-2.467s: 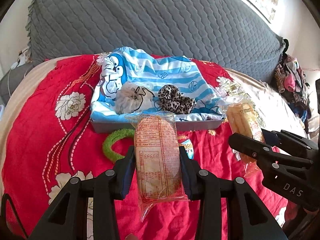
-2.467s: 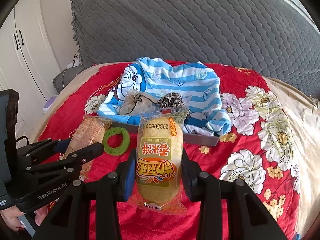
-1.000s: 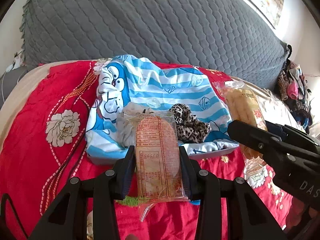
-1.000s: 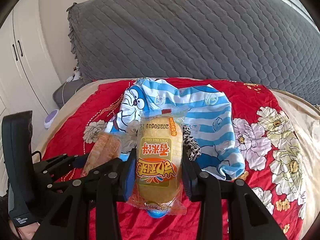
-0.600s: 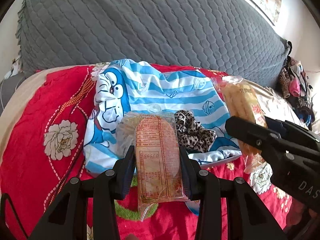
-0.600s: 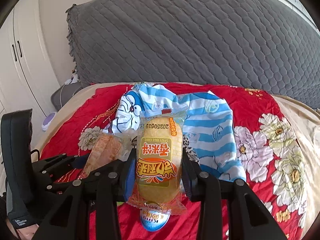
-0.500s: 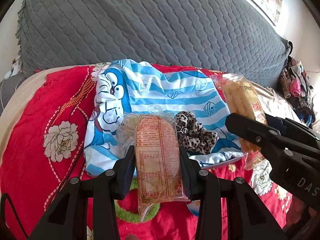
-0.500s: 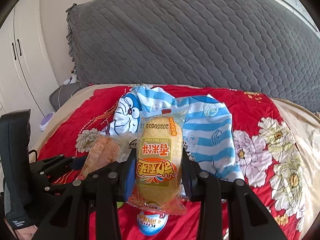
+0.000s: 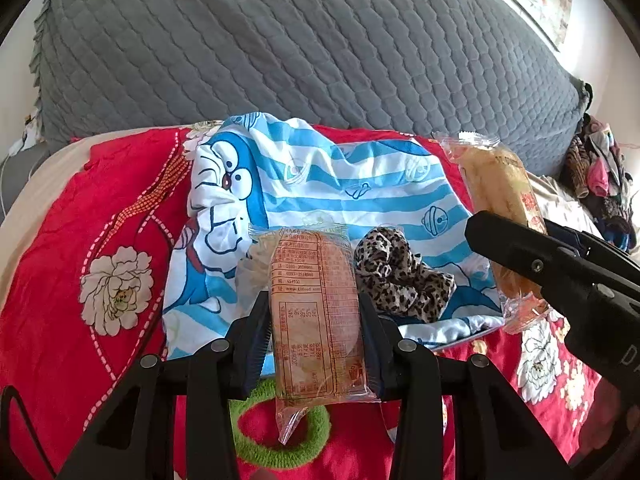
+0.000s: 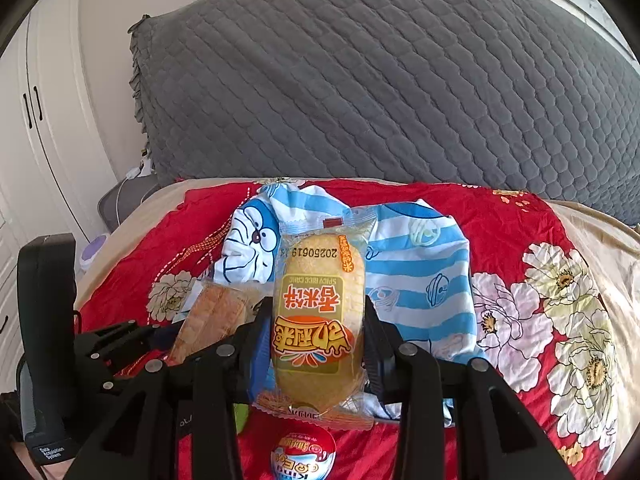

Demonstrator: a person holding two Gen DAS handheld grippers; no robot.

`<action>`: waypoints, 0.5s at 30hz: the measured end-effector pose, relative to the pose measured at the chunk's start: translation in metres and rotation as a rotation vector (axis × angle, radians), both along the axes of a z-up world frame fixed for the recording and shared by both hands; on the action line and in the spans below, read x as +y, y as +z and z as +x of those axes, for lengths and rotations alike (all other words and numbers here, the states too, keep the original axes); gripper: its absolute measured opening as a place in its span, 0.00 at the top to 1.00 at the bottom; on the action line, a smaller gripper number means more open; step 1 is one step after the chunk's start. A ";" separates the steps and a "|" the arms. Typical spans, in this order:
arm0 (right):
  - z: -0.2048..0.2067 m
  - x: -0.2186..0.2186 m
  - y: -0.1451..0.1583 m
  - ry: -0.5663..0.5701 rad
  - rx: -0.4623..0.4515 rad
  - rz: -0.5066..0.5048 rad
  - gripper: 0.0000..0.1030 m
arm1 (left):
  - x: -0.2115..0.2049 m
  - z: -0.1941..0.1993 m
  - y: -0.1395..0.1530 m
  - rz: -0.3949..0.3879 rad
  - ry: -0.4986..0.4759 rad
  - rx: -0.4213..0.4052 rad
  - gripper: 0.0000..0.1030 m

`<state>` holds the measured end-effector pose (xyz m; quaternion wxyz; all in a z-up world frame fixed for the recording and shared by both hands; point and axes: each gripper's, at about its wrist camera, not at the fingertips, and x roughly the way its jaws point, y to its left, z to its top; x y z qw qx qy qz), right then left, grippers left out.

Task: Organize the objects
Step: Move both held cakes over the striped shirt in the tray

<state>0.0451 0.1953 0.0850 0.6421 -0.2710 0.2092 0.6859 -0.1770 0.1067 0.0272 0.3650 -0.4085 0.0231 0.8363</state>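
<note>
Two grippers hang over the striped cloth (image 9: 340, 184), the left gripper (image 9: 316, 334) clamped on an orange packet (image 9: 316, 312), the right gripper (image 10: 316, 344) clamped on a yellow packet (image 10: 318, 312).

Red floral bed (image 9: 60, 240) bears striped cloth (image 9: 340, 184), green ring (image 9: 280, 440).

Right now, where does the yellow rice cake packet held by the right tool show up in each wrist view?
Left wrist view: the yellow rice cake packet is at the right edge, sticking up from the right tool, beside the leopard scrunchie.
Right wrist view: it fills the lower centre, clamped between the tool's fingers.
Shared landmark: the blue striped cartoon cloth behind the packet in both.
</note>
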 end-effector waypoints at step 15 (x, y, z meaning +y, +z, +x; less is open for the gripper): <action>0.013 0.022 -0.010 -0.045 0.010 -0.033 0.61 | 0.014 -0.016 -0.002 -0.002 -0.010 -0.009 0.59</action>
